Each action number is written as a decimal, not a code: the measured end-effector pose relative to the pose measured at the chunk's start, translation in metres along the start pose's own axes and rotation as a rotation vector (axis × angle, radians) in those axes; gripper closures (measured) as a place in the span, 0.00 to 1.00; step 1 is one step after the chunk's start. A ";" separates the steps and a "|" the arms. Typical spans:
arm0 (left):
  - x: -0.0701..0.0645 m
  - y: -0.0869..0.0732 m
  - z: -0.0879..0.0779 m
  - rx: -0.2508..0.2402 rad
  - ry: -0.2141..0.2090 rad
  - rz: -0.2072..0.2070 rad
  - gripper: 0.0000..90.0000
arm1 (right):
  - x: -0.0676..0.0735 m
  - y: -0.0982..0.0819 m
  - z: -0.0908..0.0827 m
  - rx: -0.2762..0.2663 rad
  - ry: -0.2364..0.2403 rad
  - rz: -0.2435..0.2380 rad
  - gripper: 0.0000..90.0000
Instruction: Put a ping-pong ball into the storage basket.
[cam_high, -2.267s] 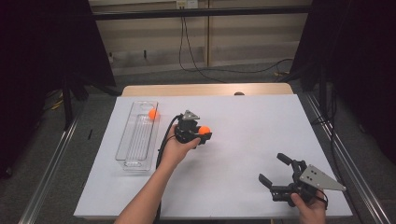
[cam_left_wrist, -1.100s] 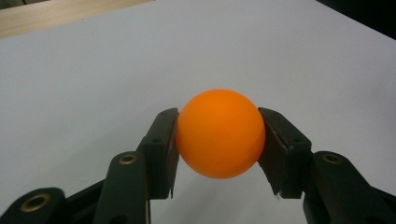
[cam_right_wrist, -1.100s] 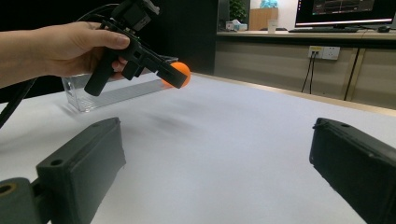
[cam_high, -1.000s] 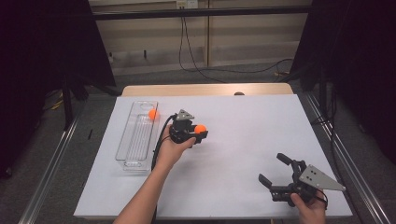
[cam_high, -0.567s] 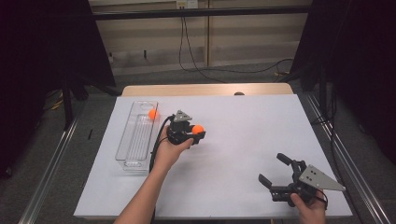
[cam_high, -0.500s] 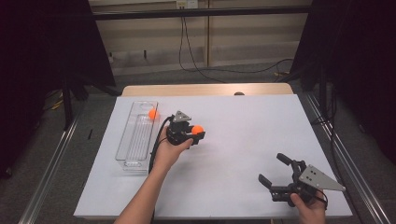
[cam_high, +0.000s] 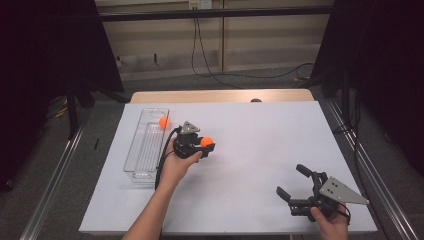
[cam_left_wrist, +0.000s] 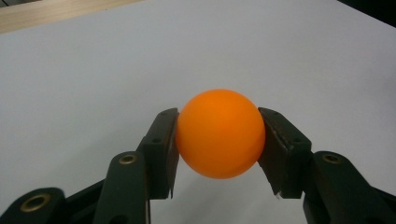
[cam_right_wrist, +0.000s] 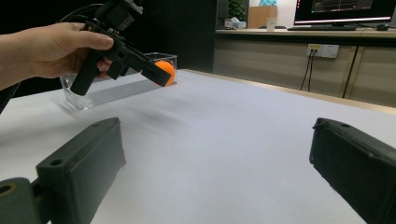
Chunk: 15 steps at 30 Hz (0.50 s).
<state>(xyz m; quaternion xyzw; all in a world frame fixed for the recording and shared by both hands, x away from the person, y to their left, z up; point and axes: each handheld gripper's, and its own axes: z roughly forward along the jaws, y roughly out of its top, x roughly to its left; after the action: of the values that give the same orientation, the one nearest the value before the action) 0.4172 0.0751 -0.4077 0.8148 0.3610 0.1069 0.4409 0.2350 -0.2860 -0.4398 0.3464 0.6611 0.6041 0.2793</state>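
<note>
1. You work in a lab or office test bay, not a home.
2. The table carries a plain white cover, flanked by dark curtains.
3. Cables trail over the floor beyond it.
4. A lit monitor stands on a desk, with wall sockets below.

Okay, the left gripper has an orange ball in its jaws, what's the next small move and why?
Probably carry the ball sideways toward the clear tray. The left gripper is shut on an orange ball above the white table, beside the tray's right wall, and the tray already holds another orange ball at its far end. The right gripper rests open, far off.
</note>
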 end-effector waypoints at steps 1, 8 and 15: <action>-0.001 0.000 -0.001 0.000 0.000 0.005 0.57 | 0.000 0.000 0.000 0.000 -0.001 0.001 0.03; -0.003 0.000 -0.005 0.011 -0.018 0.014 0.57 | 0.001 0.000 0.000 0.002 -0.002 0.004 0.03; 0.001 -0.001 -0.009 0.015 -0.002 0.010 0.57 | 0.001 -0.001 0.000 0.003 -0.005 0.005 0.03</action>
<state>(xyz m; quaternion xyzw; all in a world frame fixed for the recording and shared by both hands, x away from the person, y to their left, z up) 0.4129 0.0818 -0.4038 0.8201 0.3572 0.1057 0.4344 0.2347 -0.2849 -0.4405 0.3498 0.6606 0.6028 0.2791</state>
